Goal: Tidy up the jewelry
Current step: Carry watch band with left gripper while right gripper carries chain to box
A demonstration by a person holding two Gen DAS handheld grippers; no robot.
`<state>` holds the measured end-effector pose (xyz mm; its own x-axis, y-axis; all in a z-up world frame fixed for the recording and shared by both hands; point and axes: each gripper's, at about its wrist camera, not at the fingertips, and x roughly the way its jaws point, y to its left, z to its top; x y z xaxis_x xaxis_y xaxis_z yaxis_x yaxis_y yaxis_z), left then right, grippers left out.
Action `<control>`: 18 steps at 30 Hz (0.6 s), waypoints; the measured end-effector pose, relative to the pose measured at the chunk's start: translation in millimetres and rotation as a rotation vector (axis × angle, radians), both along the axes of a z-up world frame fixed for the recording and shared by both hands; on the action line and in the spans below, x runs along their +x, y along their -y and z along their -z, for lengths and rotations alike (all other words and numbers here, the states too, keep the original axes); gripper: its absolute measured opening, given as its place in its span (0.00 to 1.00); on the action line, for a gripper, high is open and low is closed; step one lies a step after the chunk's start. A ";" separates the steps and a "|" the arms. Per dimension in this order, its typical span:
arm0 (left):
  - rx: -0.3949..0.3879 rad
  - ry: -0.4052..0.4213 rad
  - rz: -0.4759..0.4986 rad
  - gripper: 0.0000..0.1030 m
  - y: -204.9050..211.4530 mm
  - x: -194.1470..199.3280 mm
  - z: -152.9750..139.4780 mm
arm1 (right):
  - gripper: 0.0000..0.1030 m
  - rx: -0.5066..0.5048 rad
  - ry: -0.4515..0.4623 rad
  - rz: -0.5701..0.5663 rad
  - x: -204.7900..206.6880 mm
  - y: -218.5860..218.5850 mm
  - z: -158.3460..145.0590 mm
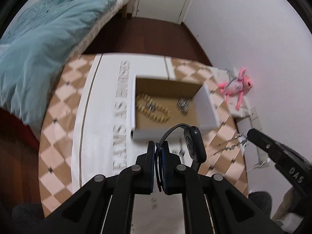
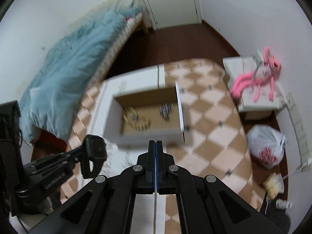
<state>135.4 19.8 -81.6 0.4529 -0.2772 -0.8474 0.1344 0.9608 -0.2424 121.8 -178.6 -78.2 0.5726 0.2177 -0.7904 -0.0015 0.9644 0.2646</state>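
— So what has the left gripper (image 1: 158,146) got?
— A black watch with a dark rectangular face (image 1: 195,144). The jaws are clamped on its thin black strap, and the watch body hangs out just to the right of the fingertips, above the table.

— And the right gripper (image 2: 156,143)?
— Pressed tight together. From its own camera you cannot see anything between the pads, but from the left camera a thin silver chain (image 1: 230,146) dangles from its tip (image 1: 251,134), so it is pinching that chain.

— Where is the box?
— The open white cardboard box with a brown inside (image 1: 208,105) sits on the brown-and-cream chequered tablecloth (image 1: 58,120), just beyond both grippers. The watch is near its front wall, outside it.

— Anything in the box?
— A gold-coloured chunky chain (image 1: 154,109) lies on the left of its floor and a small silver piece (image 1: 183,105) on the right, apart from each other; both are blurred.

— And around it?
— A white cloth with grey lettering (image 1: 124,105) lies under the box, a pink plush toy (image 2: 257,78) on a pale stand by the wall, a light blue blanket (image 2: 74,62) on the bed
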 end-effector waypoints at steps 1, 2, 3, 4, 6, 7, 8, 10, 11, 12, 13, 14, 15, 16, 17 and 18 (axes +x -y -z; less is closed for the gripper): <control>-0.002 0.012 -0.002 0.04 2.1 7.7 -6.2 | 0.00 -0.001 0.013 -0.002 4.4 0.5 -7.3; -0.001 0.020 -0.003 0.04 3.6 15.0 -9.4 | 0.00 -0.003 0.031 -0.007 11.8 1.6 -17.5; 0.004 0.025 -0.001 0.04 5.7 20.8 -11.6 | 0.00 -0.006 0.043 -0.010 17.1 2.3 -23.6; 0.008 0.027 0.000 0.04 7.8 26.8 -13.0 | 0.00 -0.014 0.056 -0.015 24.8 2.0 -29.8; 0.018 0.023 0.004 0.04 13.3 42.0 -13.0 | 0.00 -0.029 0.067 -0.024 42.7 2.5 -37.5; 0.025 0.017 0.006 0.04 15.8 49.3 -11.5 | 0.00 -0.027 0.065 -0.026 48.9 2.6 -38.3; 0.028 0.013 0.008 0.04 16.9 53.5 -9.8 | 0.00 -0.023 0.057 -0.030 58.0 3.4 -37.3; 0.036 -0.003 0.010 0.04 19.7 64.2 -4.7 | 0.00 -0.017 0.032 -0.036 74.3 4.7 -31.0; 0.037 -0.014 0.009 0.04 20.5 68.9 -1.3 | 0.00 -0.014 0.017 -0.040 81.2 4.8 -27.0; 0.036 -0.029 0.010 0.04 21.1 73.9 2.7 | 0.00 -0.014 0.001 -0.042 87.9 5.2 -21.9; 0.034 -0.043 0.009 0.04 21.4 78.2 6.7 | 0.00 -0.014 -0.007 -0.042 91.0 5.7 -18.2; 0.034 -0.054 0.007 0.04 22.0 80.7 9.2 | 0.00 -0.011 -0.023 -0.046 97.2 5.9 -12.3; 0.032 -0.065 0.009 0.04 22.5 83.1 11.8 | 0.00 -0.011 -0.034 -0.045 100.0 6.3 -7.6; 0.032 -0.074 0.012 0.04 23.2 85.0 13.9 | 0.00 -0.008 -0.045 -0.045 103.4 6.7 -2.9; 0.037 -0.087 0.010 0.05 24.2 87.5 16.1 | 0.00 -0.004 -0.059 -0.047 107.2 6.9 2.1; 0.044 -0.097 0.005 0.07 24.9 89.2 17.3 | 0.00 -0.004 -0.066 -0.047 108.5 7.2 5.5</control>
